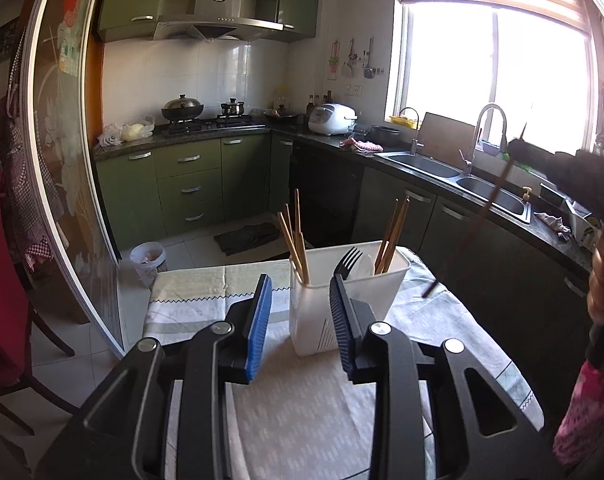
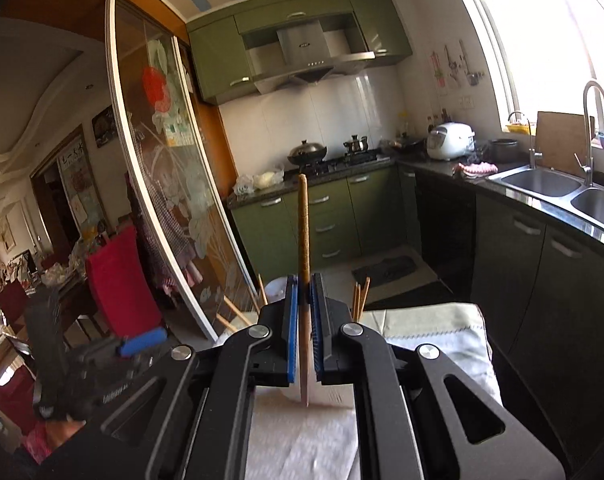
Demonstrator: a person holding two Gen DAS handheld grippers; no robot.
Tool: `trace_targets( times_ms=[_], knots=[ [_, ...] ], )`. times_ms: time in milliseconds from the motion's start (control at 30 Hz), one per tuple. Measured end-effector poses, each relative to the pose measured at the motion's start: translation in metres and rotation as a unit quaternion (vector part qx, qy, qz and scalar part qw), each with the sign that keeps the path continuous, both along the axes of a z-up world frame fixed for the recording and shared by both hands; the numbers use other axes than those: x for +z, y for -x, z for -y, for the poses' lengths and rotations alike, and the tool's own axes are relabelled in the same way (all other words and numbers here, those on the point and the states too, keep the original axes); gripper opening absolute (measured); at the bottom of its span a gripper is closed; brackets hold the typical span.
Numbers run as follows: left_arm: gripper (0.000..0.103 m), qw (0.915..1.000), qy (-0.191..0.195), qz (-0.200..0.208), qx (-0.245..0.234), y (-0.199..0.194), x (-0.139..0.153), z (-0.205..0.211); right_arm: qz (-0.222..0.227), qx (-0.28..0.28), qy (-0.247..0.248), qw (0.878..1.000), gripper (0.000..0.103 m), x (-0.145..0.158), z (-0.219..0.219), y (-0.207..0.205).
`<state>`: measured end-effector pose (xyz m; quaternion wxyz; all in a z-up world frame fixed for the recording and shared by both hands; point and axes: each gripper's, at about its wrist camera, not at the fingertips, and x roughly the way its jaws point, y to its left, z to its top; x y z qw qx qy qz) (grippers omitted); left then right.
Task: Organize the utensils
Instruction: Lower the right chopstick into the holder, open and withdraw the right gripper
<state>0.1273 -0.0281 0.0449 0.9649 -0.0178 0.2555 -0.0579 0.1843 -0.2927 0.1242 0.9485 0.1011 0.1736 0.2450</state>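
Right gripper fingers pinching chopstick, upright, tip down

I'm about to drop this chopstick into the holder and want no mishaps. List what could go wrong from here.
1. The right gripper pinches the chopstick at one narrow spot, so it could pivot or slip.
2. The white holder is light and stands free on the cloth; a nudge from the chopstick or the open left gripper could tip it.
3. Chopsticks and a black fork already stick up and may block entry.

utensil holder upright, chopsticks crowding its top
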Motion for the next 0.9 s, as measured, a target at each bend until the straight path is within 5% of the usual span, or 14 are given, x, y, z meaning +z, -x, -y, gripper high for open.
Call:
trace_targets(
  times_ms=[167,433,667,900],
  knots=[
    [0.036,0.9996,0.019,0.012,0.015,0.040,-0.017,-0.019,0.007,-0.038,0.019,0.999,0.007,0.009,-0.020,-0.048],
    [0.045,0.9970,0.048,0.019,0.058,0.072,-0.041,-0.049,-0.079,-0.030,0.071,0.994,0.007,-0.060,-0.054,-0.110],
    [0.067,0.9971,0.049,0.008,0.057,0.077,-0.061,-0.044,-0.121,-0.025,0.109,0.986,0.007,-0.116,-0.069,-0.120],
    [0.094,0.9978,0.022,0.038,0.049,0.089,-0.056,-0.025,-0.109,-0.034,0.121,0.986,0.020,-0.126,-0.066,-0.101]
  ],
)
